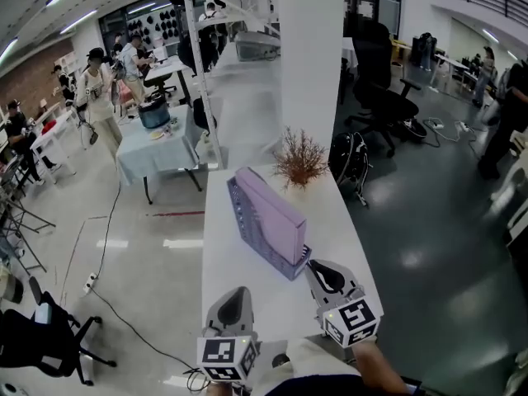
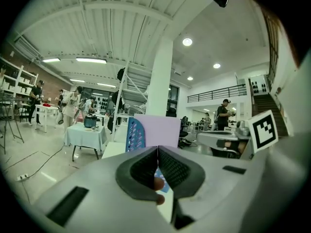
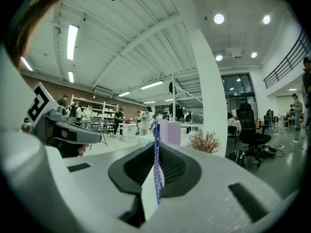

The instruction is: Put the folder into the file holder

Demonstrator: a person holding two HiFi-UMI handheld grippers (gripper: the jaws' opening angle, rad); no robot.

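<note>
Find the flat lilac folder (image 1: 276, 209) standing on edge inside the blue perforated plastic file holder (image 1: 239, 214), which rests along the middle of the long white table (image 1: 247, 291). Judge the insertion as all but done, with only seating and squaring left.

See the right gripper (image 3: 156, 145) pinched narrow on the holder's thin blue wall at the end nearest the person, pads pressed to it from both sides. Keep that pinch firm but gentle, since thin perforated plastic will likely flex. Move the holder slowly and low across the tabletop, never lifting by one corner. Otherwise expect a twist that could tip it or slide the folder out.

Note the left gripper (image 2: 158, 150) with jaws together on nothing, held apart from the holder on the left, near the table's near edge. Use it as a flat stop against the long blue side, or to press the folder's top edge down until seated.

Mind the dried reddish-brown twig plant (image 1: 299, 159) just beyond the holder's far end, in front of the white pillar (image 1: 309, 56). Avoid shoving that way.
</note>
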